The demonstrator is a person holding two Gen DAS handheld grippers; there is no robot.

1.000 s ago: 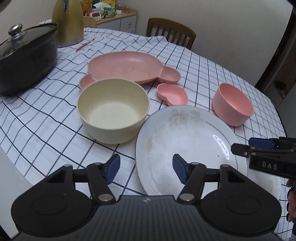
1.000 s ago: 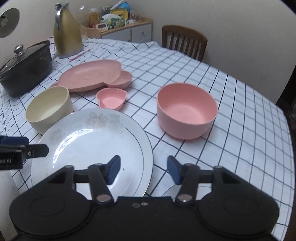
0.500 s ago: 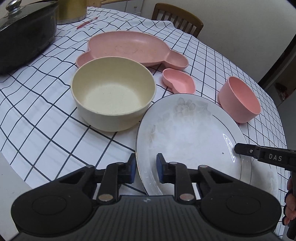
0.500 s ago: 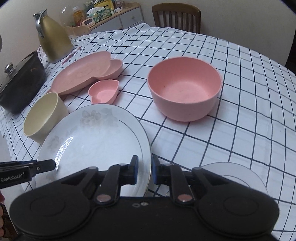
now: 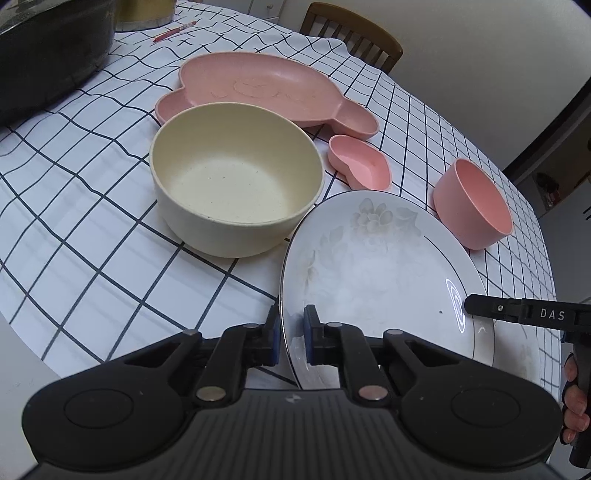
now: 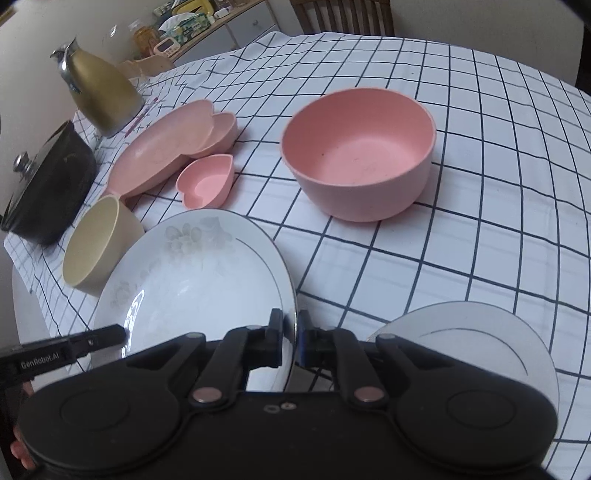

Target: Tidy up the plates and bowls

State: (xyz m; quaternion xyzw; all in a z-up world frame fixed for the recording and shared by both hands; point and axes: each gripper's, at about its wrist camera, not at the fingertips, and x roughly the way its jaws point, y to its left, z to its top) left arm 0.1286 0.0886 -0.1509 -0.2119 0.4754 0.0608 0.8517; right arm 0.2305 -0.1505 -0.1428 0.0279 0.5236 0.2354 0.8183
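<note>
Left gripper (image 5: 290,338): jaws closing, blue pads on either side of the left rim of the white floral plate (image 5: 376,273), rim pinched between them. Right gripper (image 6: 291,341): closed to a narrow gap, clamped on the same plate's right rim. Plate at the near edge of the checked tablecloth (image 6: 461,229), held from both sides; cannot tell whether it is clear of the cloth. Part of a hand (image 5: 574,402) visible at the right margin of the left wrist view.

Second white plate (image 6: 480,343) flat near the right gripper, partly hidden behind the gripper body.

Cream bowl (image 5: 236,184) upright, just beside the held plate's far-left rim; contact not resolvable. Pink bowl (image 6: 358,153) upright, beyond the plate to its right, apart from it.

Small pink heart dish (image 6: 207,181) between the two bowls, just beyond the plate. Large pink divided plate (image 5: 266,90) behind the cream bowl and heart dish.

Toward the far left corner: black lidded pot (image 6: 48,177), gold jug (image 6: 99,92), red pen (image 5: 173,31). Wooden chair (image 5: 351,37) at the far edge.
</note>
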